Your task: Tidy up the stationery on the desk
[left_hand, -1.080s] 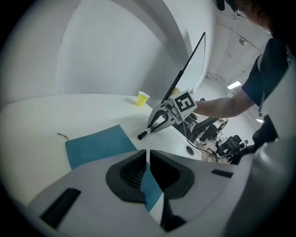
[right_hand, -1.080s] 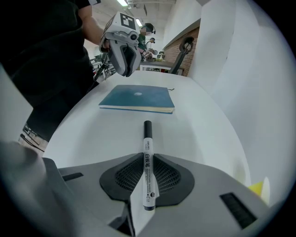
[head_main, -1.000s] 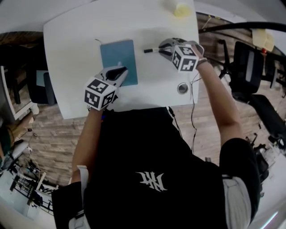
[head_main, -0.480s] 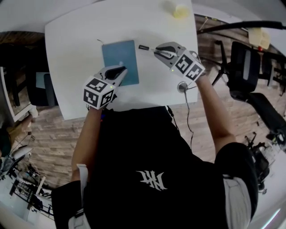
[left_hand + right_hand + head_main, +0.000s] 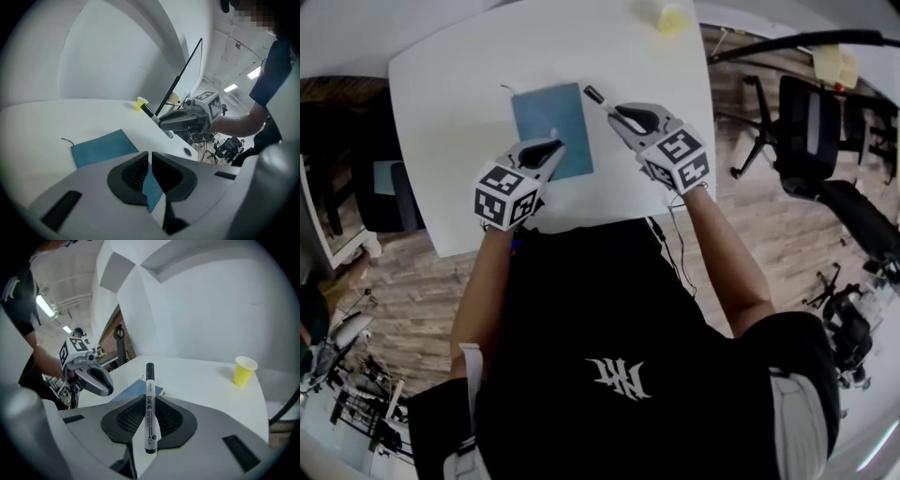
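1. On the white desk (image 5: pixel 441 141), toward the left, we see the left gripper (image 5: pixel 553 147) with its jaws drawn together to a thin slit. Its tips are at the near right corner of the notebook, and we make out nothing clamped between them.
2. Flat and closed at mid-desk lies the teal notebook (image 5: pixel 549 114), with a thin dark cord at its far left corner.
3. Just right of it, the right gripper (image 5: pixel 617 116) has its jaws partly open and clamped on a marker (image 5: pixel 594 96). The white barrel sits between the pads and the black cap points away.
4. Farthest right, a yellow cup (image 5: pixel 671 17) stands upright at the desk's far corner.
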Demonstrator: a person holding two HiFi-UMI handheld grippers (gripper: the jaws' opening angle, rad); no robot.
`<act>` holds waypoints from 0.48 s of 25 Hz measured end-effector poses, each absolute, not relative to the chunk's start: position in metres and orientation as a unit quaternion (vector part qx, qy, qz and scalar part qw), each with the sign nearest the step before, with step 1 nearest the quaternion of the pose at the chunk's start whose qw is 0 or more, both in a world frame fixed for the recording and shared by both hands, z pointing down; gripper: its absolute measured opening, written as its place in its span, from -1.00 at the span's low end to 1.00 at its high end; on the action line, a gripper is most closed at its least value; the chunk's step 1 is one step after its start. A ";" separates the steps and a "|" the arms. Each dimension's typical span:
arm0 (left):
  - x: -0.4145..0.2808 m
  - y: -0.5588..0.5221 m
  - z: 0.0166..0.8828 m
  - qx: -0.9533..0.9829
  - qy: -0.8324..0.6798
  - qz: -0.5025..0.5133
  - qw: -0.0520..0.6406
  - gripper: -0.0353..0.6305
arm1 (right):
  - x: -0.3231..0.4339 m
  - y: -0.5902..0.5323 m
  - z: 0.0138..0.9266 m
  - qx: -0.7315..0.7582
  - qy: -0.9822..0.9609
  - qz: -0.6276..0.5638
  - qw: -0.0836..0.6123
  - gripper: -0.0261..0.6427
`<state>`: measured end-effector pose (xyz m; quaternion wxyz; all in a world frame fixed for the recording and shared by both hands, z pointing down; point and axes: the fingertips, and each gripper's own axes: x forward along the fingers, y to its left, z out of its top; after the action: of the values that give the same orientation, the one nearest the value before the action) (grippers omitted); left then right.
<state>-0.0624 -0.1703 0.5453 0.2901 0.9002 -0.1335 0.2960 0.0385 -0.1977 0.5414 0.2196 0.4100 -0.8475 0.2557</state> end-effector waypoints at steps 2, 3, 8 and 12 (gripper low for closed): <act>-0.065 -0.172 0.545 0.903 -0.134 0.294 0.284 -0.82 | 0.035 -0.193 0.551 0.437 -0.827 0.292 0.201 -0.66; -0.066 -0.173 0.545 0.904 -0.133 0.294 0.282 -0.82 | 0.034 -0.192 0.556 0.449 -0.817 0.306 0.193 -0.66; -0.073 -0.177 0.551 0.901 -0.134 0.300 0.283 -0.82 | 0.031 -0.188 0.583 0.498 -0.772 0.342 0.196 -0.66; -0.078 -0.179 0.554 0.899 -0.137 0.302 0.285 -0.82 | 0.027 -0.187 0.604 0.525 -0.740 0.374 0.194 -0.66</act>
<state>-0.0776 -0.1785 0.5544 0.2851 0.8993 -0.1367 0.3021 0.0270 -0.1871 0.6042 0.1938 0.5251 -0.7395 0.3740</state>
